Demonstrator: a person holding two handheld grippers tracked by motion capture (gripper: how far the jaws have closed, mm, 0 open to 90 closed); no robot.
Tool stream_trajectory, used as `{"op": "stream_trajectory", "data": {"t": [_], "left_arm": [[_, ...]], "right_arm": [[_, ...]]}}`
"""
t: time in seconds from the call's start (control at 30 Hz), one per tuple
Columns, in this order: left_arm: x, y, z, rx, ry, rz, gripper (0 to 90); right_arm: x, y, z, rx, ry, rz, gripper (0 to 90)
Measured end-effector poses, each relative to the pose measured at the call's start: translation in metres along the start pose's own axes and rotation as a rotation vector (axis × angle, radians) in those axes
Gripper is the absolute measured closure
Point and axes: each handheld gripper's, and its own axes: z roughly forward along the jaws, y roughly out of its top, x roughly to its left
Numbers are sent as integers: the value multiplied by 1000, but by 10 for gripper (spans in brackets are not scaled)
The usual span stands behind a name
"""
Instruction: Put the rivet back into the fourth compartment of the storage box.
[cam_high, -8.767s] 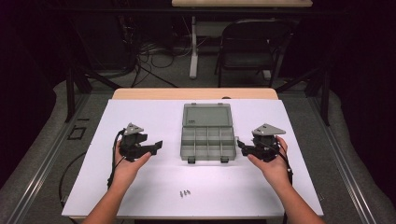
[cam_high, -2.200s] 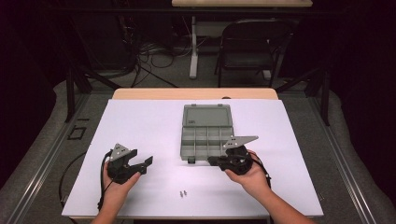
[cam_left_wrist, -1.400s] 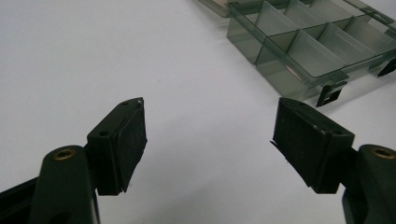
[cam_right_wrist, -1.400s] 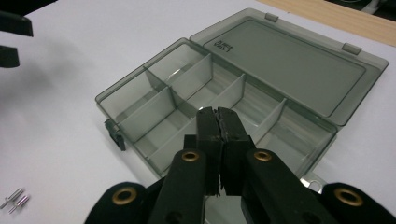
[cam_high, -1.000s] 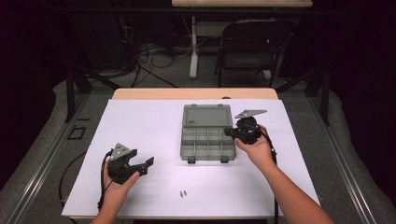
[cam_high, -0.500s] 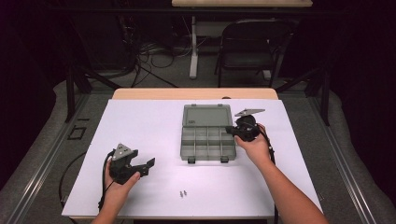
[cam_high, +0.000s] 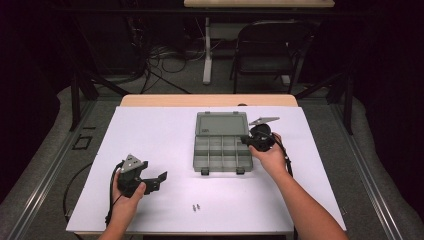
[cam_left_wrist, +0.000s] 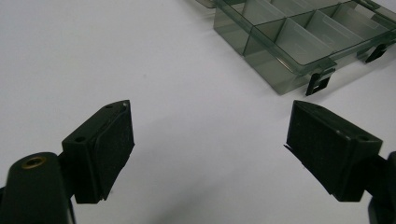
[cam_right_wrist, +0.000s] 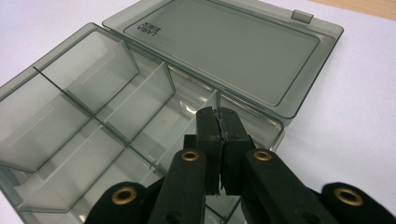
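The right gripper (cam_right_wrist: 219, 135), jaws closed, hangs over the organizer box (cam_right_wrist: 140, 98).

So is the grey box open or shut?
Open. The grey box has its lid folded back flat on the table, and its compartments show bare.

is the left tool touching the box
Apart. The high view shows bare table between the left tool and the box; the left gripper view shows the same gap.

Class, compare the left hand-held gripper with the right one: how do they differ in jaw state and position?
The left hand-held gripper has jaws wide open with nothing between them; the right hand-held gripper has its jaws shut. The left is over bare table; the right is at the organizer box. Both have black jaws.
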Motion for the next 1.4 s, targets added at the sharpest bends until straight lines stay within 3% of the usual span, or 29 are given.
{"op": "stream_trajectory", "data": {"t": [0.57, 1.4], "left_arm": [[0, 0, 0, 9, 6, 7, 144], [1, -1, 0, 4, 9, 1, 146]], "right_arm": [[-1, -4, 16, 26, -19, 2, 894], [0, -5, 19, 31, -20, 3, 892]]}}
